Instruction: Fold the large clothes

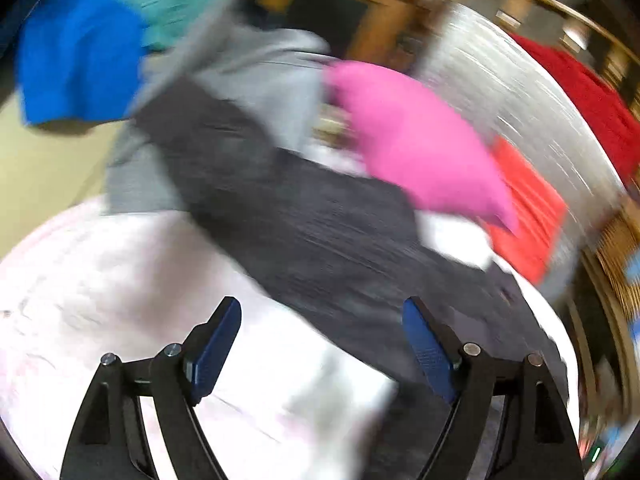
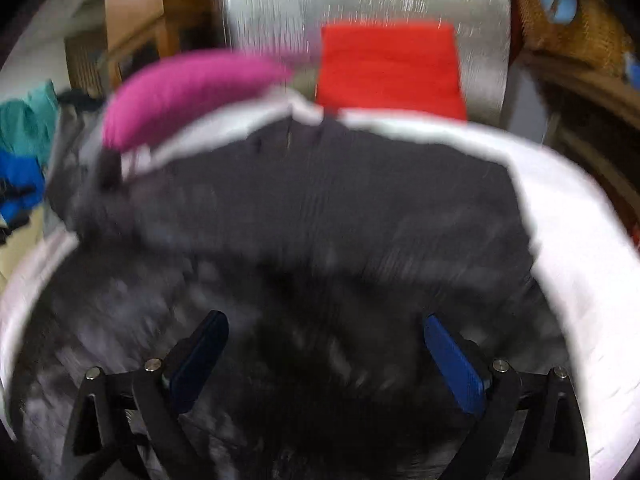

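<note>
Both views motion-blurred. White surface (image 2: pixel 580 208), its pale rim showing around the dark grey garment (image 2: pixel 320 208) spread across it. Beyond that garment's far edge: red folded cloth (image 2: pixel 390 68), pink cloth (image 1: pixel 416 140), blue cloth (image 1: pixel 76 64). Left gripper (image 1: pixel 322 310) above the garment's near edge, fingers wide, empty. Right gripper (image 2: pixel 326 324) above its middle, fingers wide, empty.
</note>
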Demonstrator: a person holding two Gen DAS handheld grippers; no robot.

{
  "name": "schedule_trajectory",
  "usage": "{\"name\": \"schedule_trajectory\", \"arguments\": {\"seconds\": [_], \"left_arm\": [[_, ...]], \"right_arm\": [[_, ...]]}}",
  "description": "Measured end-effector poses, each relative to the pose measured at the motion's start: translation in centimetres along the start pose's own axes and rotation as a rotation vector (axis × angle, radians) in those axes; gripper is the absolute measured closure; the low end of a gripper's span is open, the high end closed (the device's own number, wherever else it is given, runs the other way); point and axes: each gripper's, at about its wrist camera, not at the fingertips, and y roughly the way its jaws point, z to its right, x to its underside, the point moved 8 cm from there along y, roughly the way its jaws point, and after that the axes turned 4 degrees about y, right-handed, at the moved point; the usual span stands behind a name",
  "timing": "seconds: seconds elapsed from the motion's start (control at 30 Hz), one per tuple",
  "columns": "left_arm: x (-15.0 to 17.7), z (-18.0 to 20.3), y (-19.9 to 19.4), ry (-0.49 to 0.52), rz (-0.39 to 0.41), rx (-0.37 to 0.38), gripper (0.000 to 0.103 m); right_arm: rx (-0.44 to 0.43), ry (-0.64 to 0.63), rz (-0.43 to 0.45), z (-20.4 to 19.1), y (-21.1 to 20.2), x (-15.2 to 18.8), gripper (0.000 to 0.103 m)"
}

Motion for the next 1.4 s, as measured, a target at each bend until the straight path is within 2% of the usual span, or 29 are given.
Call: {"name": "schedule_trajectory", "arguments": {"seconds": [0.13,0.27,0.4,0.47,0.5,0.57,0.6,0.73,0.83,1.03,1.2,1.4], "left_arm": [[-4.6,-7.3,3.0,-0.193,0.01,-0.004,0.021],[-8.1,-11.0,5.6,-0.315,0.034,0.023,0.021],[-10.2,-12.3,8.1,-0.344,0.038,0.018,0.021],[-10.4,-12.4,9.4,-0.338,0.014,0.012,0.023],[-10.2,-12.4,9.8,-0.339,0.004,0.006,0.027],[-9.9,-12.7,10.7,-0.352,-0.012,0.011,0.044],[-9.8,-12.8,11.2,-0.355,-0.027,0.011,0.055],[-10.2,-12.3,11.1,-0.29,-0.037,-0.058,0.079],[-10.9,-10.9,9.4,-0.231,-0.014,-0.089,0.086],[-13.6,-5.1,2.6,-0.024,0.122,-0.147,0.087],[-15.5,3.7,-4.9,0.177,0.262,-0.122,0.087],[-13.6,15.4,-10.0,0.361,0.357,-0.036,0.088]], "right_arm": [[-0.009,0.006,-0.021,0.2,0.7,0.0,0.0],[-0.021,0.016,-0.01,0.2,0.2,0.5,0.0],[-0.035,0.032,-0.002,0.9,0.3,0.6,0.0],[-0.035,0.033,0.0,0.7,-0.2,0.5,0.0],[-0.035,0.034,0.001,0.7,-0.4,0.6,0.0],[-0.038,0.037,0.002,0.8,-0.3,0.6,0.0],[-0.038,0.037,0.003,0.7,-0.3,0.5,0.0],[-0.038,0.038,0.004,0.8,-0.5,0.5,0.0],[-0.037,0.038,0.004,0.8,-0.5,0.5,0.0],[-0.04,0.041,0.005,0.8,-0.5,0.5,0.0],[-0.048,0.05,0.008,0.5,-0.5,0.5,0.0],[-0.067,0.067,0.015,0.5,-0.5,0.3,0.0]]}}
